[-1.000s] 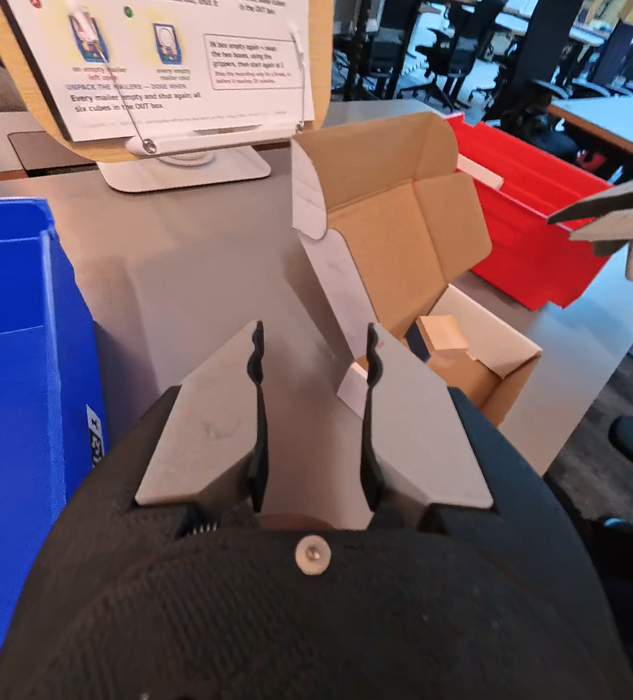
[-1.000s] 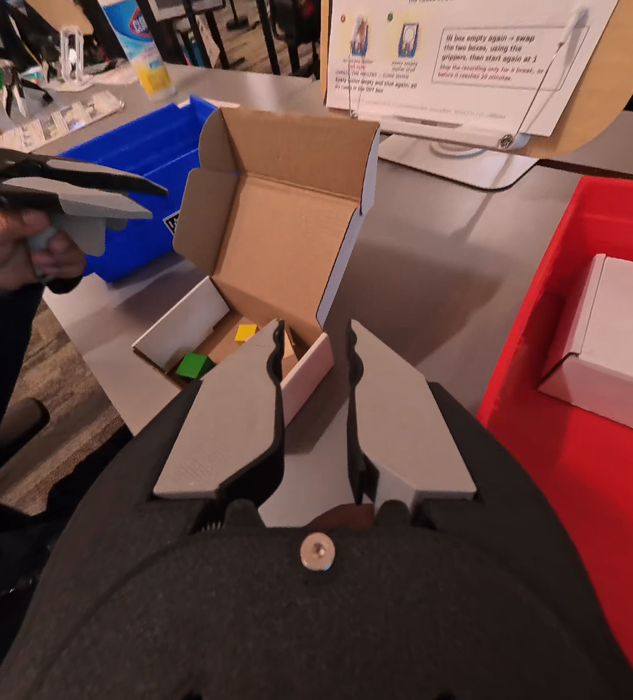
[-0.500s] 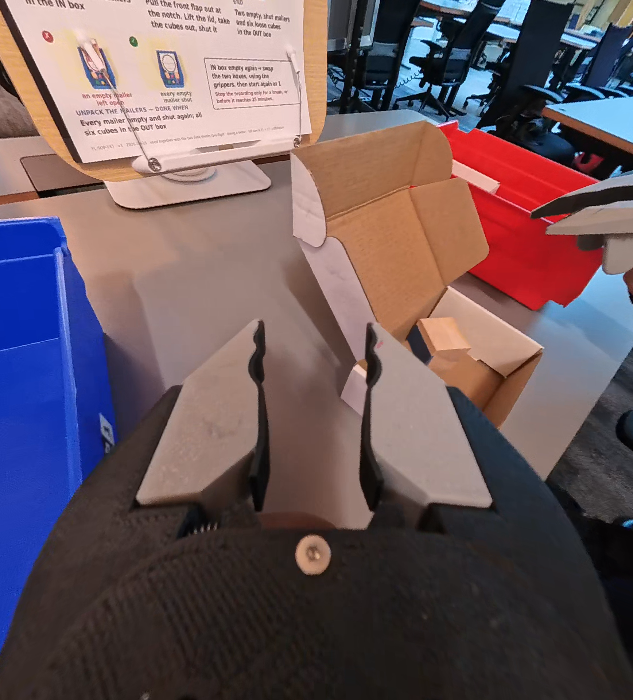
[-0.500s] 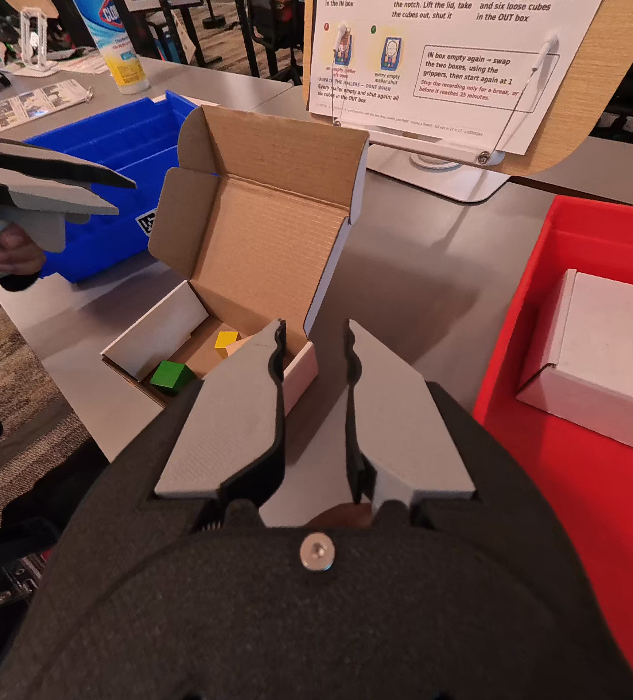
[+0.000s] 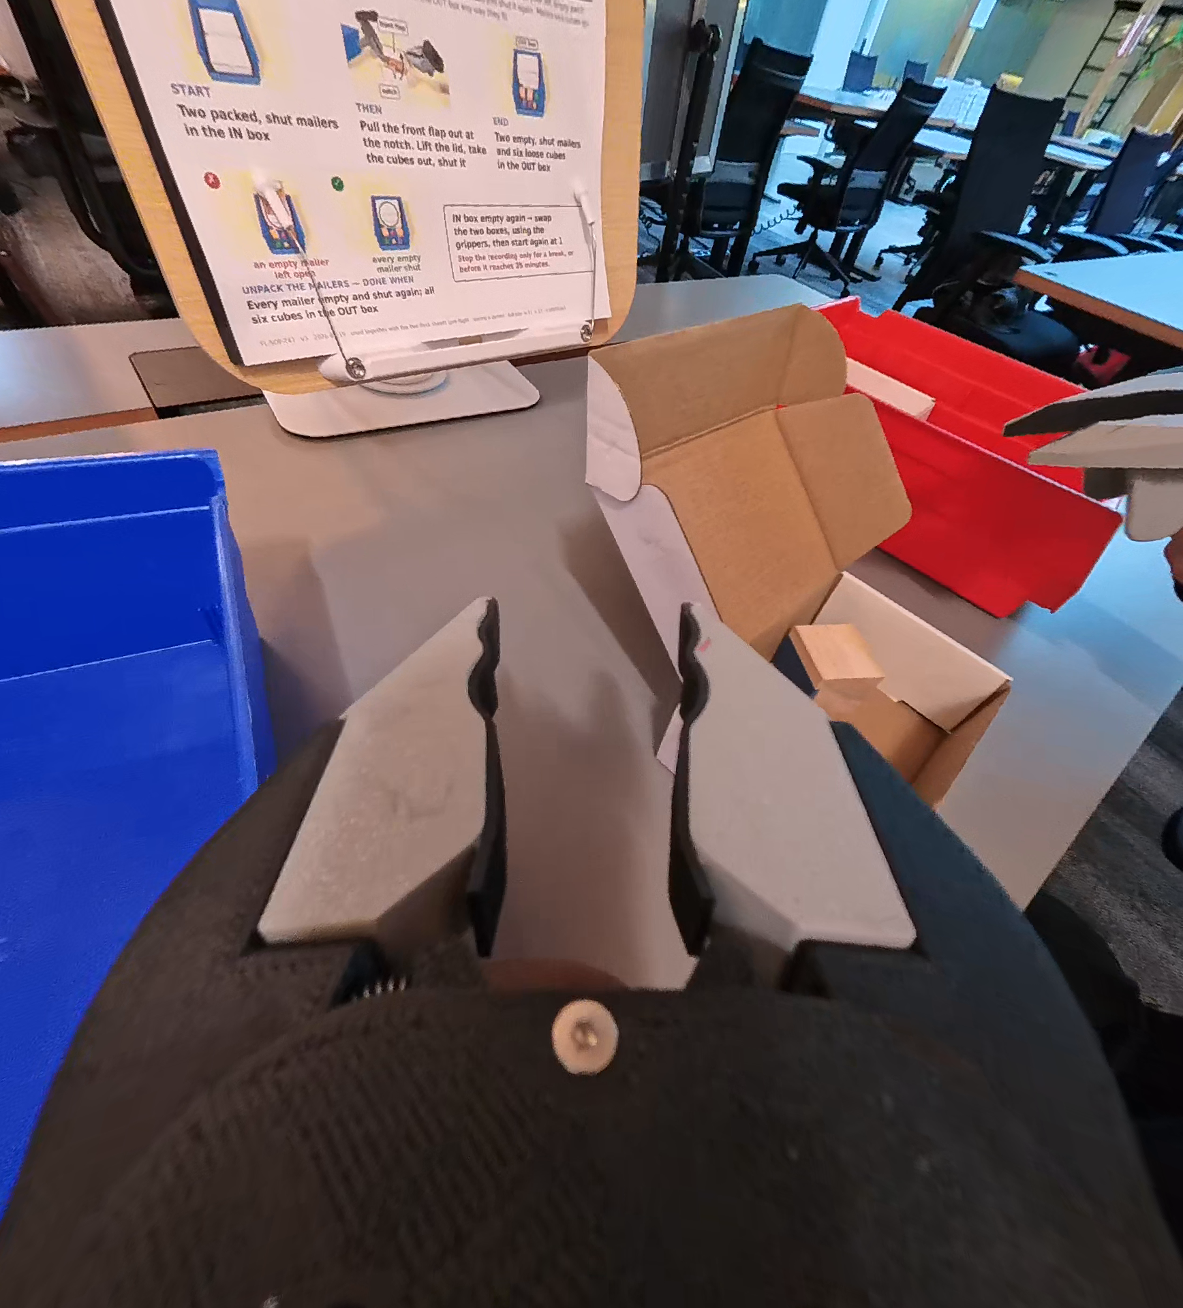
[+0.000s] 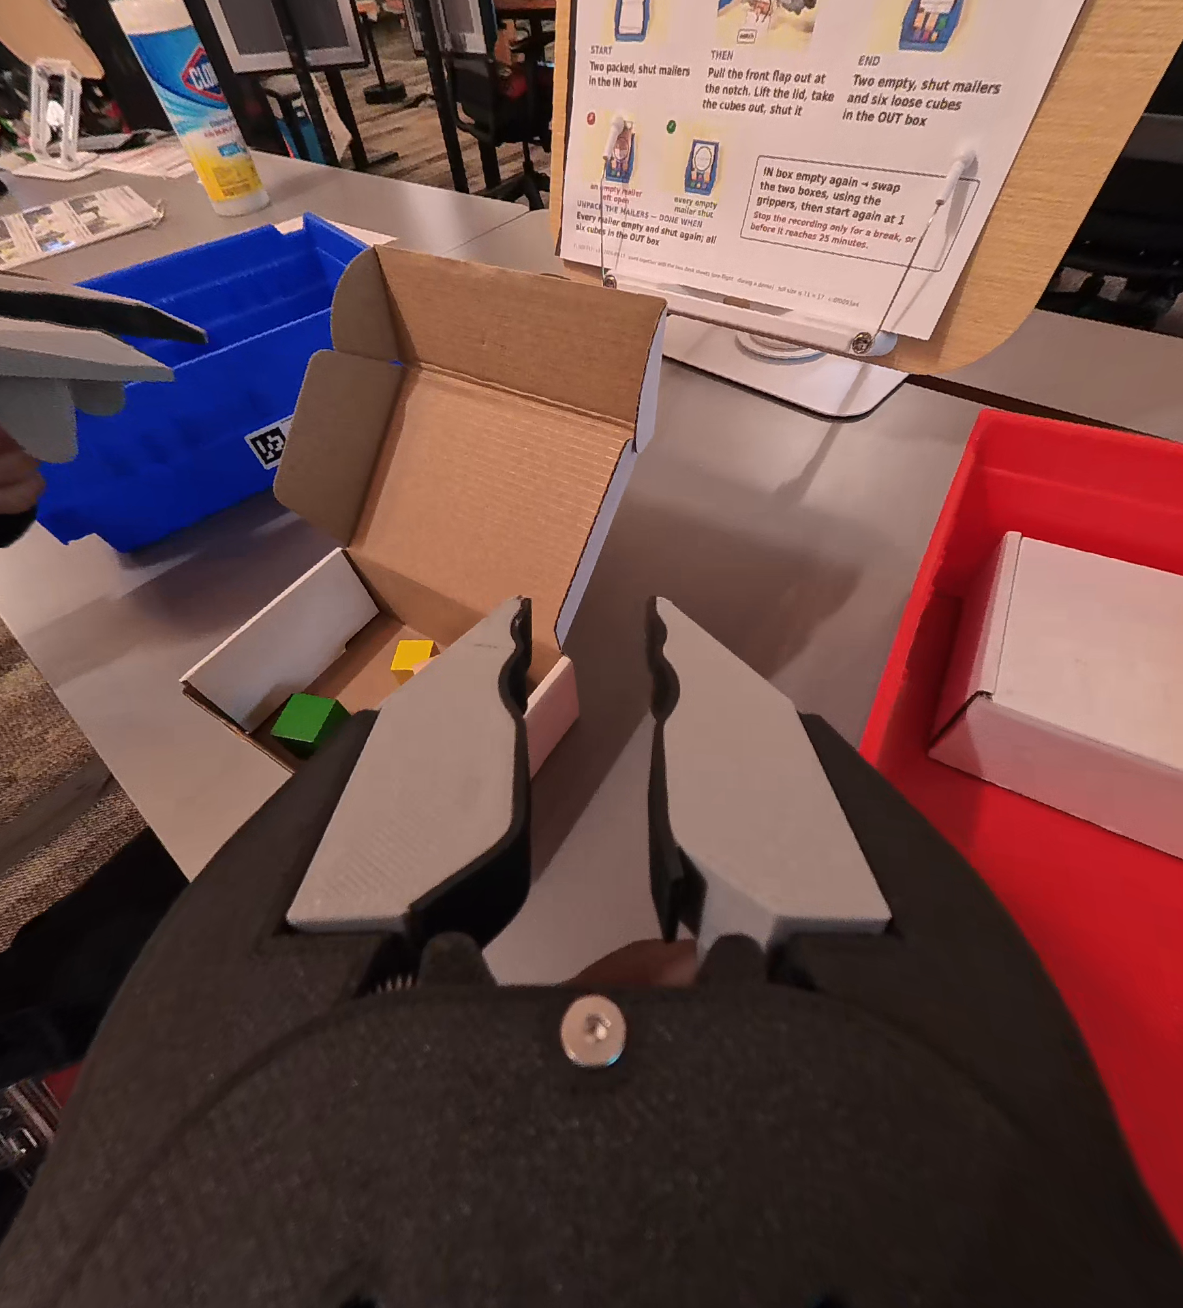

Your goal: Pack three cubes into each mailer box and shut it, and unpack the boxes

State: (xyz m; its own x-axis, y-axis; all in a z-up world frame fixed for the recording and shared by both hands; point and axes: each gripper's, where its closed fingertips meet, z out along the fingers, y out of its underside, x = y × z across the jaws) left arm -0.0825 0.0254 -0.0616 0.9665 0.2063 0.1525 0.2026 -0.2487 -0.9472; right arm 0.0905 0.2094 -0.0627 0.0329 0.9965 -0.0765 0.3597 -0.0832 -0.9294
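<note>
Now, left hand-held gripper (image 5: 585,662): you are hovering it over the grey tabletop (image 5: 433,538), fingers parted at a middling gap and holding nothing.
Right hand-held gripper (image 6: 585,655): you are holding it empty too, fingers apart at a narrower gap, just beside the open mailer's right wall.
Open mailer box (image 6: 475,481): it is sitting on the tabletop between the blue bin (image 6: 220,368) and the red bin (image 6: 1084,920), lid standing upright, front flap up.
Cubes: a green cube (image 6: 309,718) and a yellow cube (image 6: 412,655) are lying inside the mailer; a natural wood cube (image 5: 840,655) is showing in the left wrist view.
Second mailer (image 6: 1105,679): it is resting shut in the red bin.
Risk: reaching for a cube, you are likely to knock the standing lid or side walls with a finger, sliding the light box toward the near tabletop edge it is already close to.
Risk two: with both hand-held grippers converging on one small box, they could be colliding.
Change: compared with a second ago, both hand-held grippers are sitting higher and farther back, and the instruction board (image 5: 390,177) is showing more fully.
</note>
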